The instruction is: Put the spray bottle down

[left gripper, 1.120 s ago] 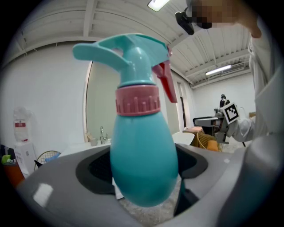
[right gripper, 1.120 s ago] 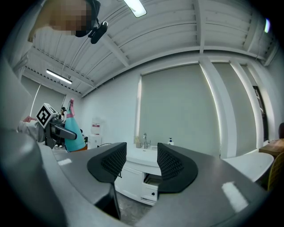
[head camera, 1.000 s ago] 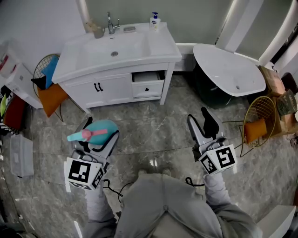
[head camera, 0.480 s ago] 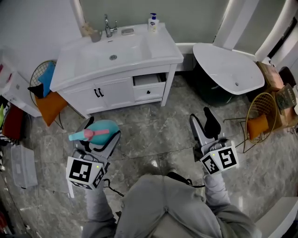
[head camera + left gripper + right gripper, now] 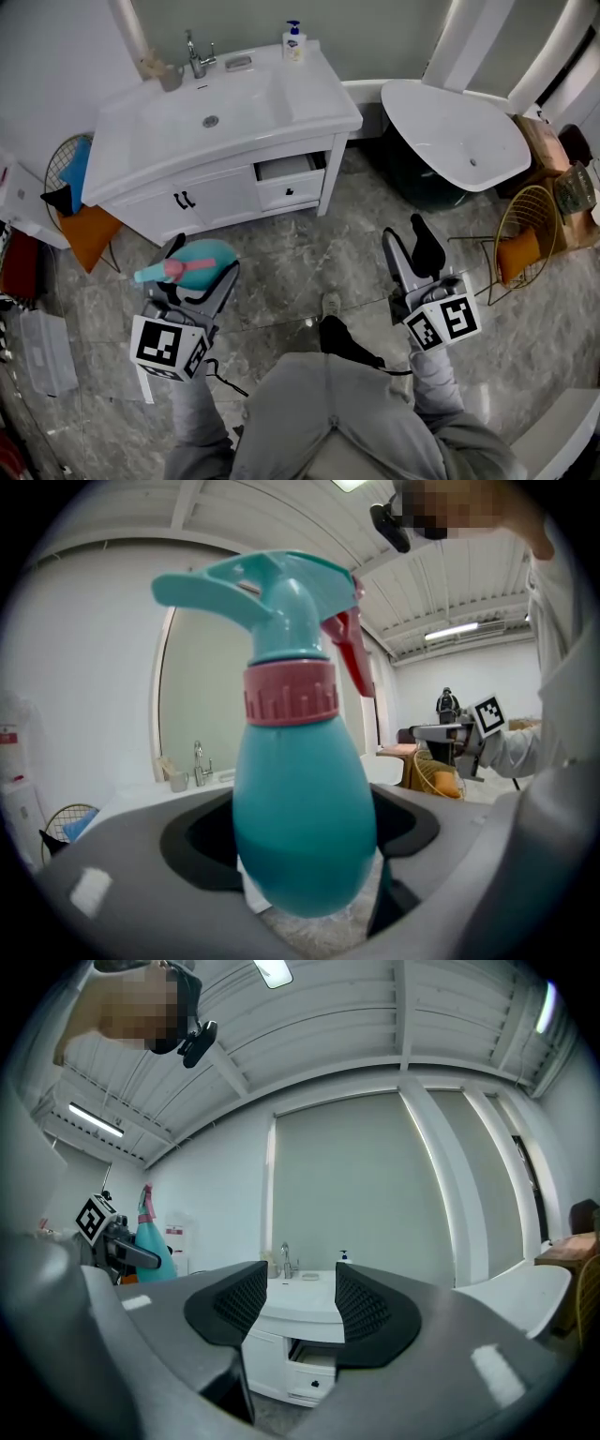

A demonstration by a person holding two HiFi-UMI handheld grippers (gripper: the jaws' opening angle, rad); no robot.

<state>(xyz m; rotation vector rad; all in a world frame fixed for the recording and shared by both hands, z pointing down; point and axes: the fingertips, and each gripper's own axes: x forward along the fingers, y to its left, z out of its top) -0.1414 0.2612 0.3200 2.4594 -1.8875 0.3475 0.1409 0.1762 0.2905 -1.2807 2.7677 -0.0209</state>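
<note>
Head view. Steeply down onto a grey marble floor (image 5: 300, 253) in a bathroom. At lower left, the left gripper (image 5: 200, 272), shut tight on a teal spray bottle (image 5: 192, 258) with a pink collar (image 5: 180, 270). Bottle held in the air above the floor, well short of the white sink cabinet (image 5: 141, 141) ahead. Along the back of the cabinet top: a tap (image 5: 195, 58), a cup (image 5: 170, 77) just beside it, a soap bottle (image 5: 293, 42) toward the right corner. One drawer (image 5: 289, 178) pulled partly open. At lower right, the right gripper (image 5: 405, 242), jaws apart, nothing between them. Beyond it, a white bathtub (image 5: 459, 131). Near that, a wire basket (image 5: 539, 211) holding an orange cushion (image 5: 514, 261). Left of the cabinet, a second basket (image 5: 54, 159).

Left gripper view. Filling the middle: the spray bottle, upright, its rounded lower body pinched between the two jaws. Above them, the neck, the pink collar and the teal spray head, with a red trigger (image 5: 349, 653) on the right side. Behind, small: tap and cabinet top at left, the right gripper with its marker cube at right.

Right gripper view. Two black ribbed jaws standing apart, the gap empty. Through the gap: the sink cabinet with tap and soap bottle, the open drawer below. Far left, small: the left gripper with the teal bottle in it.
</note>
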